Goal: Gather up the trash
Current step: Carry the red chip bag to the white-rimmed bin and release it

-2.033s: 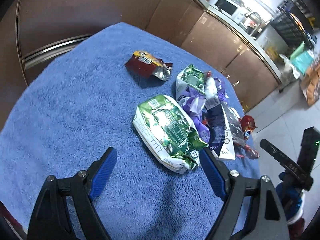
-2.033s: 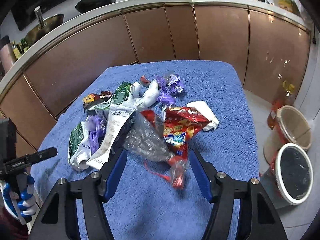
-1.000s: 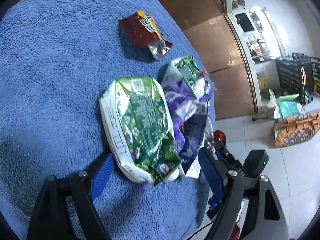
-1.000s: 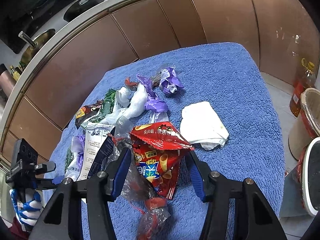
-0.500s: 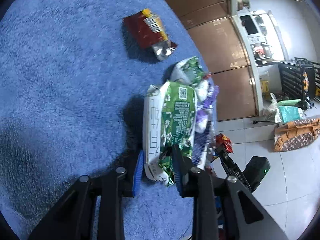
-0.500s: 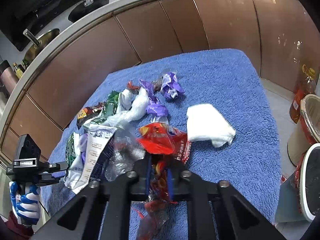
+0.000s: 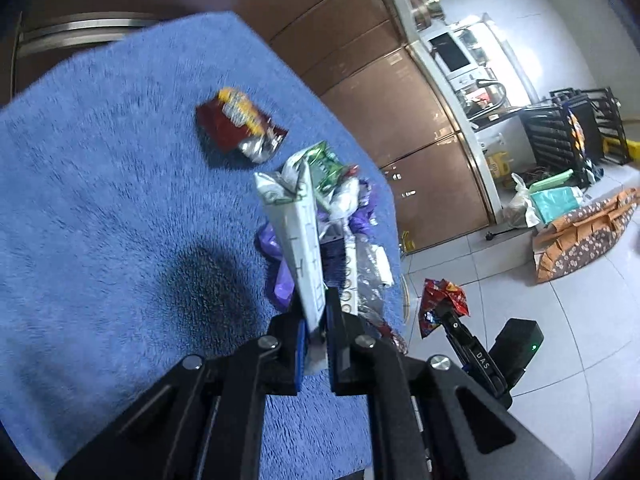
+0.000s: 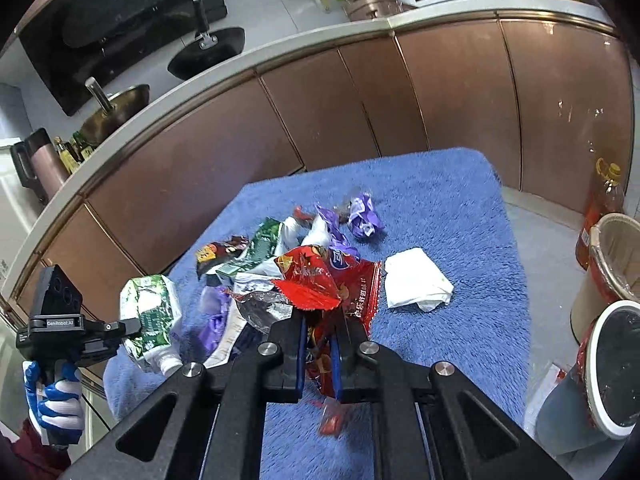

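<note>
My left gripper (image 7: 316, 334) is shut on a green-and-white snack bag (image 7: 300, 240), lifted edge-on above the blue towel (image 7: 100, 208); the bag also shows in the right wrist view (image 8: 150, 312). My right gripper (image 8: 318, 344) is shut on a red chip bag (image 8: 328, 280), held above the towel (image 8: 460, 208); it shows in the left wrist view (image 7: 440, 300) off the table's edge. On the towel lie a dark red wrapper (image 7: 236, 124), purple wrappers (image 8: 362, 216), a green packet (image 8: 264, 240), clear plastic and a white tissue (image 8: 416, 280).
Brown curved cabinets (image 8: 320, 120) stand behind the table. A lined waste bin (image 8: 612, 256) and a white-rimmed bin (image 8: 612, 368) stand on the floor at the right, next to an oil bottle (image 8: 604, 200). Bags and clutter (image 7: 580, 216) lie on the floor.
Both grippers closed on their bags and lifted them off the towel. The left now holds the green bag edge-on; the right raised the red bag.
</note>
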Demonstrator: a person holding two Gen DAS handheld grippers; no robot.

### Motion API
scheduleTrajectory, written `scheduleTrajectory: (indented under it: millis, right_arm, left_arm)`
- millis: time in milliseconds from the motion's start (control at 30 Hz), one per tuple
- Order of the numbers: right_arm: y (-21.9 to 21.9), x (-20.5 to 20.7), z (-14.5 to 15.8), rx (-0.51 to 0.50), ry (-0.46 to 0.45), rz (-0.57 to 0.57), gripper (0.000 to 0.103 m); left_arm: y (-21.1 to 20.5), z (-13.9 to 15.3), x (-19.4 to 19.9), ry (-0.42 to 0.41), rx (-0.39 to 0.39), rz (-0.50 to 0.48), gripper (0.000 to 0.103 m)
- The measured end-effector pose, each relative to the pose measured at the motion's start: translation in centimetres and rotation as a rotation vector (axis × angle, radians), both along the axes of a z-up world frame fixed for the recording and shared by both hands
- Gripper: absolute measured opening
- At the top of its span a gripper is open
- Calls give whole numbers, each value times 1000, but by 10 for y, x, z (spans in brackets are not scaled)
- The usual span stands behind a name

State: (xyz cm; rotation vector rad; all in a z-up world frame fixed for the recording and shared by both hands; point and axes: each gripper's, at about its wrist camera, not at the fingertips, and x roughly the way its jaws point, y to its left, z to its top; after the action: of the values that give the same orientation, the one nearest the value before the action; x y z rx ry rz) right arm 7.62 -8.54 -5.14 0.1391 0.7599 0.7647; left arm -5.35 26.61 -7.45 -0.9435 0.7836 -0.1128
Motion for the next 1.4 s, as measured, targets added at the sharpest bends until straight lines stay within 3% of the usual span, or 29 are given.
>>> scheduleTrajectory:
  millis: [167, 367, 567, 767, 933, 1100, 1200, 1400]
  right_arm:
    - [-20, -18, 16, 23, -49, -37, 9]
    - [-66, -24, 24, 43, -76, -159, 9]
    - [-146, -12, 16, 35, -56, -393, 9]
    - [-220, 1, 9, -9, -46, -603, 9]
    - [-262, 17, -10, -69, -23, -714, 9]
    - [-292, 35, -45, -134, 45, -808, 10]
    - [-301, 44, -68, -169, 91, -830, 12]
    - [-318, 58, -91, -230, 121, -865, 15]
  left_arm:
    - [-10, 37, -11, -57, 82, -23, 7]
    - [-53, 70, 17, -90, 144, -132, 7]
    - [-149, 99, 87, -105, 197, -354, 7]
    - [-287, 113, 165, -140, 284, -624, 7]
    - [-392, 91, 220, -134, 337, -801, 8]
    - [-481, 44, 267, -75, 376, -923, 8]
    - [-521, 17, 289, -34, 423, -955, 8]
    - [-568, -15, 309, 12, 438, -1029, 13]
